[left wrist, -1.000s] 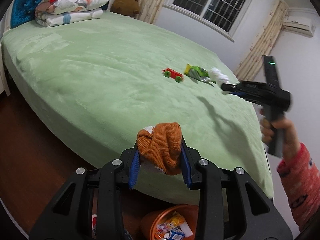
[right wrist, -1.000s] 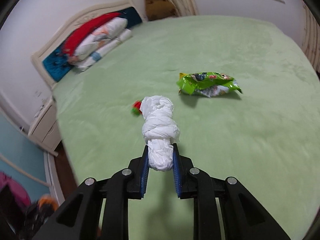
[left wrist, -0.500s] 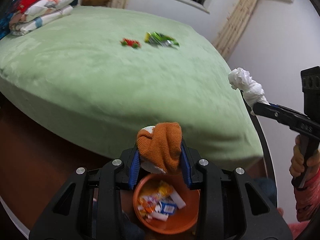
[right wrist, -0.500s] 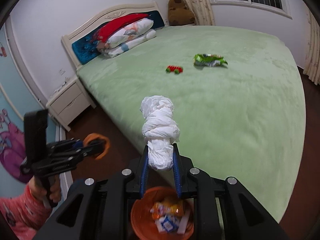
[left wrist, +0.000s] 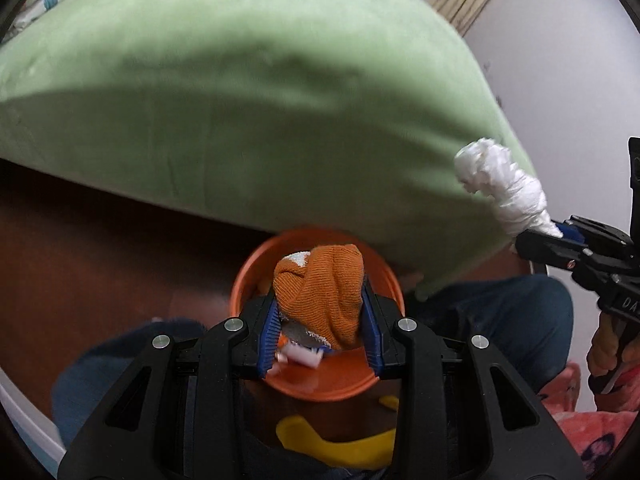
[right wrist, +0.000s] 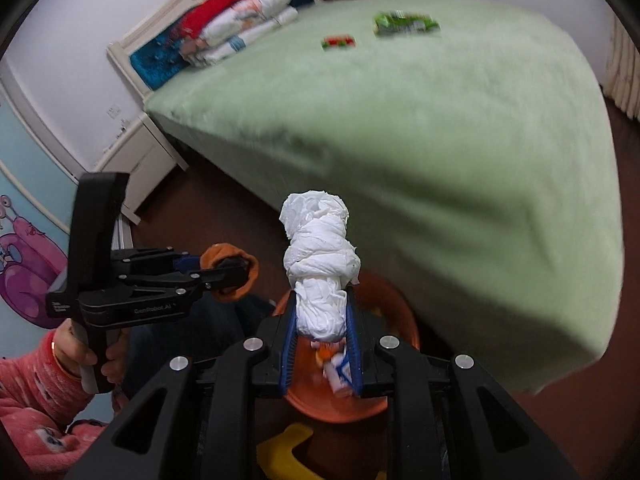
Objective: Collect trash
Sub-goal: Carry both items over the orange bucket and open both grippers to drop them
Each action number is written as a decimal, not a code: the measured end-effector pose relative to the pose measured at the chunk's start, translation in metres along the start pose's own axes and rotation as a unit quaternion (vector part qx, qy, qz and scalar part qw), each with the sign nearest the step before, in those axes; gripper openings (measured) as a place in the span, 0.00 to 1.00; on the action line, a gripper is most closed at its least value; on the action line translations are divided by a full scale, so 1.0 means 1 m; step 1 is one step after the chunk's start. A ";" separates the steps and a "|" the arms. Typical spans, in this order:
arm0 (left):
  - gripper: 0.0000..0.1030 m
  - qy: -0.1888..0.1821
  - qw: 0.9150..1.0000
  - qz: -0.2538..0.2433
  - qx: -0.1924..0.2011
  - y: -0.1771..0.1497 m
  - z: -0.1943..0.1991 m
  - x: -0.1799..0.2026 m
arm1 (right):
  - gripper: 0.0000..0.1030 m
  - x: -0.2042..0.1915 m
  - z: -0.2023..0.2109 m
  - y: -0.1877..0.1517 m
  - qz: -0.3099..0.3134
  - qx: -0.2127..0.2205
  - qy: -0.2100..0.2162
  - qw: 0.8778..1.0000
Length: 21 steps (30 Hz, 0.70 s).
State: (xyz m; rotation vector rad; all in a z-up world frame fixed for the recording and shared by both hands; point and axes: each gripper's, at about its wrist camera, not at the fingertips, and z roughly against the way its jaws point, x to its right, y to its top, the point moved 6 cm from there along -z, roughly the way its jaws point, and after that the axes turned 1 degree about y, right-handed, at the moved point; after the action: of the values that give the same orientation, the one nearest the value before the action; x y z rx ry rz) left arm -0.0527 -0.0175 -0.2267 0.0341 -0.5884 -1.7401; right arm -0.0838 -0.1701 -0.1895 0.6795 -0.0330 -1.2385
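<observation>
Dropping next: left gripper [left wrist: 320,332] pinches orange sock [left wrist: 320,292] over orange bin [left wrist: 360,384]; right gripper [right wrist: 322,344] clamps white tissue wad [right wrist: 318,256] above it. Centre each over the opening, then release.

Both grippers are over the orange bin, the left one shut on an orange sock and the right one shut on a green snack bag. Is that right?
Not quite. The right gripper is shut on a twisted white tissue wad, as the right wrist view shows; the green snack bag lies on the bed. The rest holds: left gripper shut on the orange sock, orange bin below.
</observation>
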 end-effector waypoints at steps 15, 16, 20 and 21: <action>0.35 0.023 0.988 0.013 -0.150 -0.056 -0.101 0.001 | 0.29 0.037 -0.093 -0.064 -0.078 -0.136 -0.013 0.988; 0.43 0.023 0.987 0.016 -0.157 -0.056 -0.105 0.001 | 0.45 0.037 -0.094 -0.063 -0.079 -0.135 -0.014 0.988; 0.74 0.033 0.987 0.044 -0.151 -0.052 -0.107 -0.008 | 0.62 0.045 -0.087 -0.058 -0.085 -0.117 -0.020 0.989; 0.74 0.036 0.988 0.050 -0.144 -0.049 -0.104 -0.012 | 0.64 0.047 -0.085 -0.056 -0.089 -0.111 -0.020 0.990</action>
State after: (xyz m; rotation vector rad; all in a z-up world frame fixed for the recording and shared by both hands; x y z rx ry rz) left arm -0.0597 -0.0374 -0.3404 -0.1342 -0.2769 -1.7036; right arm -0.0834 -0.1816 -0.3010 0.4698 0.1336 -1.4039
